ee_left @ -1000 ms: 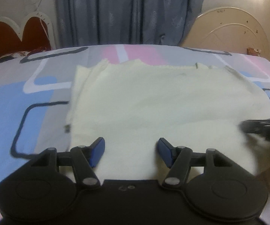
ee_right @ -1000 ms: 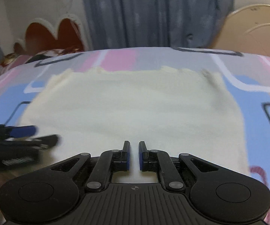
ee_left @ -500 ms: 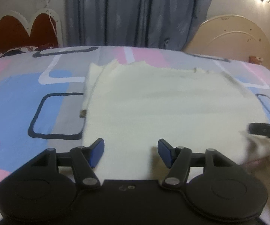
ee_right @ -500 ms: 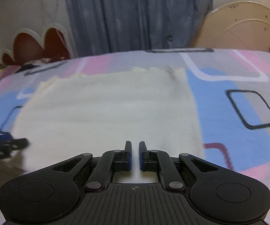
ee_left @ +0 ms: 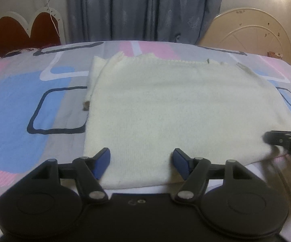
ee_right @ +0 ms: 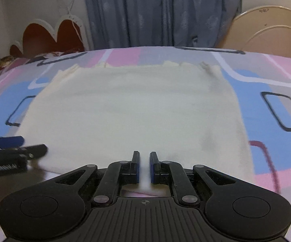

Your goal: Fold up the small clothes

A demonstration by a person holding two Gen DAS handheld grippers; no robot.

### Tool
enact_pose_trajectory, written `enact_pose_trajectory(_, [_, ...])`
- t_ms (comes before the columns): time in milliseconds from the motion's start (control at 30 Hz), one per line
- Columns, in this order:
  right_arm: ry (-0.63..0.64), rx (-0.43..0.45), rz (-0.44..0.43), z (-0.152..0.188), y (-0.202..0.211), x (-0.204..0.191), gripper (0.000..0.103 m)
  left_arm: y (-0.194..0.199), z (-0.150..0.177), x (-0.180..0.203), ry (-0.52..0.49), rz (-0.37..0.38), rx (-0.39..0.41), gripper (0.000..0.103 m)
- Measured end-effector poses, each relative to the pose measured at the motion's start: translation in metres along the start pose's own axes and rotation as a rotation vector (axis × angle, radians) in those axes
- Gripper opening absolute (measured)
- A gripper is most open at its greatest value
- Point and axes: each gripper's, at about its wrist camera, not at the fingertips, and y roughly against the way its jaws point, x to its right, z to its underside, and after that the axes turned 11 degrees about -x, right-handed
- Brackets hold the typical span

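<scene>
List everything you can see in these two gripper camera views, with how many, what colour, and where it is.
Knit garment: one, cream, flat on the bed, near edge at the grippers.
Bedsheet: one, grey with blue, pink and white blocks, under the garment.
Curtain: one, blue-grey, behind the bed.
Scalloped headboard: one, dark red with white trim, far left.
Round panel: one, cream, far right.
Left gripper: one, black with blue pads, jaws wide open over the garment's near edge.
Right gripper: one, black with blue pads, jaws nearly closed, cream cloth between them.

Soft, matt, fuzzy knit garment (ee_left: 177, 109) lies on smooth printed cloth bedsheet (ee_left: 20, 104).
</scene>
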Motion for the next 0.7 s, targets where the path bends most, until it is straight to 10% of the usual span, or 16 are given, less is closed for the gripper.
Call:
enact_pose_trajectory(500, [-0.101,-0.023,-0.007,0.0,0.025,0.024,0.008,0.001,-0.003,0.003,-0.003,-0.027,-0.026,0.074])
enact_pose_trajectory(633, [-0.086,-0.005,-0.059,-0.01,0.027,0.018,0.054,0.006,-0.006,0.002,0.035,-0.031,-0.048,0.075])
enact_pose_trajectory(700, [-0.059,0.028,-0.08,-0.016,0.029,0.015,0.06,0.013,-0.006,0.0,0.078,-0.018,-0.059,0.077])
